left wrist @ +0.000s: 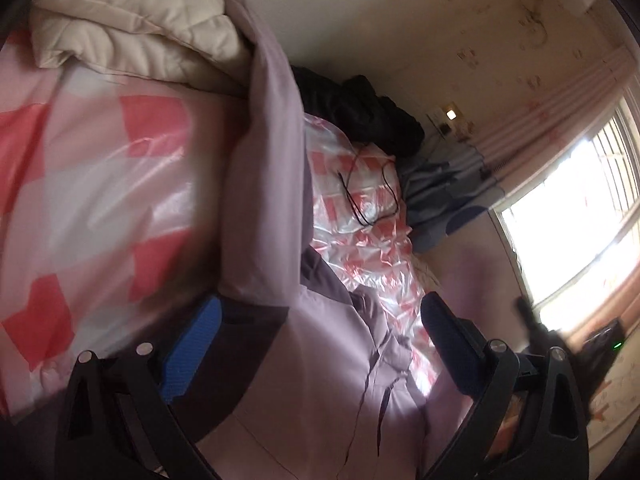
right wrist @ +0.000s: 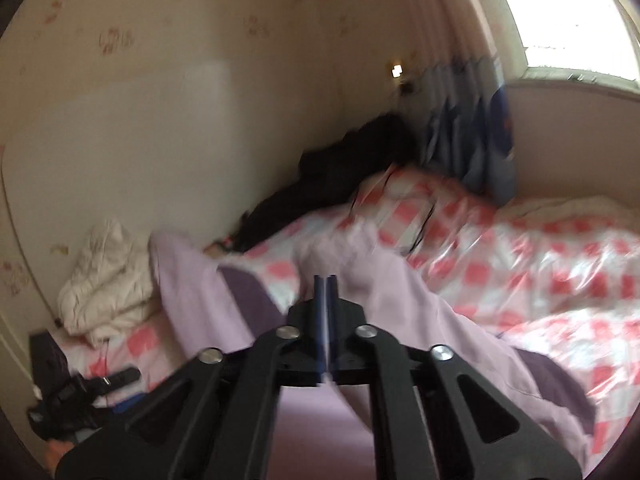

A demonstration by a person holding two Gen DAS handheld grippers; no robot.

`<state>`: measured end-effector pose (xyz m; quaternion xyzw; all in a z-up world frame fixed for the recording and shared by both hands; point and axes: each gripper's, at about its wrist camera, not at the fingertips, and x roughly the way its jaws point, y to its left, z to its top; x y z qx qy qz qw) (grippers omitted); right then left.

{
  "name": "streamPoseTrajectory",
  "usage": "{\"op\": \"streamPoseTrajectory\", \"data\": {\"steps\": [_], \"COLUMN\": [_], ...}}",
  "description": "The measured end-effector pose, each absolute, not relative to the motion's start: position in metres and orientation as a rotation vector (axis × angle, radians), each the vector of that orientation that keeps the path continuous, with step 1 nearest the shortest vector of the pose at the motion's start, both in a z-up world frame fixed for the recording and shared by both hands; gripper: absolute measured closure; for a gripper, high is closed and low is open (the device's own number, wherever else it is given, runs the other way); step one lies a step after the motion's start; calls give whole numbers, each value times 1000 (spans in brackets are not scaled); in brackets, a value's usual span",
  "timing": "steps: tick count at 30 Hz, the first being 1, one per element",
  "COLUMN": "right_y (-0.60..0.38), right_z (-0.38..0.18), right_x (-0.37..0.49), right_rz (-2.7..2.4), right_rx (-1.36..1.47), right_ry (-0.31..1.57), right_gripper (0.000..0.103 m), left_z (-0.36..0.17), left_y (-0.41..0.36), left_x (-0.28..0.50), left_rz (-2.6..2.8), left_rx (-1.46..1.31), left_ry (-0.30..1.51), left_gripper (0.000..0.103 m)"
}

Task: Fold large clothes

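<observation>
A large lilac garment with dark purple panels (left wrist: 320, 360) lies on a bed under a plastic-covered pink and white checked sheet (left wrist: 88, 184). My left gripper (left wrist: 320, 320) is open, its blue pads (left wrist: 192, 352) apart over the garment's sleeve and body. In the right wrist view the same garment (right wrist: 400, 292) spreads across the bed. My right gripper (right wrist: 325, 280) is shut, its pads pressed together just over the cloth; whether fabric is pinched between them I cannot tell.
A cream quilt (left wrist: 132, 20) is bunched at the bed's end, also in the right wrist view (right wrist: 108, 276). Black clothing (right wrist: 340, 172) lies along the wall. Blue cloth (right wrist: 468, 132) hangs by the window (right wrist: 576, 12). Black gear (right wrist: 76, 396) sits at lower left.
</observation>
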<state>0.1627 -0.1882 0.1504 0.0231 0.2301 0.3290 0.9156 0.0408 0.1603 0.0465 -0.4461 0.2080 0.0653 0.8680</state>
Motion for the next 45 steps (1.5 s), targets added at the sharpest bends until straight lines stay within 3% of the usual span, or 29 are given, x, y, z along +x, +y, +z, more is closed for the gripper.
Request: {"op": "streamPoseTrajectory", "data": {"steps": [5,8,11,12,14,15,16,19,21,22,25,28,31,36,38,39,41,42,45], "right_y": [-128,-136,-136,-131,-127,-122,-120,-98,-82,-71,-72,-108,-141,-116,-99,-88,-84,-87,-131], "right_z": [56,34,11,1,-6,-7,-5,-9,-21,-32,-51,-36,-7,-4,-31,-52,-70,-65,-25], "right_x": [164,169,185,185,184,184,184,189,194,198,209,213,202,182,185,189,188,187,180], "right_rz": [740,711,666,668,669,657,648,648,585,529,513,553,638,691,699,699,696,716,791], "right_rx": [-1,53,18,-30,-84,-103,-113,-173,-293,-386,-362,-96,105,-10,-67,-108,-149,-129,83], "right_ry": [667,689,848,885,892,884,872,860,876,893,938,914,803,768,856,939,989,996,926], "right_gripper": [102,102,99,91,64,39,30,18,18,24,61,77,78,76,66,50,47,40,36], "left_z": [44,40,38,37,33,33,32,32,31,31,29,29,28,26,25,26,26,26,27], "left_y": [168,167,166,166,166,166,165,163,163,163,166,170,171,168,167,166,166,166,163], "left_x": [40,43,47,47,47,47,48,48,49,49,50,48,46,47,48,48,49,50,52], "left_rz": [143,147,147,149,151,148,146,143,138,135,134,140,140,139,141,141,140,139,127], "left_rx": [-955,-965,-974,-975,-983,-988,-989,-974,-975,-979,-993,-1010,-1026,-1028,-1024,-1020,-1009,-1009,-994], "left_ry": [449,462,473,476,484,487,489,493,500,503,509,499,490,495,496,496,500,503,507], "left_gripper": [8,8,7,8,8,8,8,8,8,8,8,8,8,7,8,8,8,8,8]}}
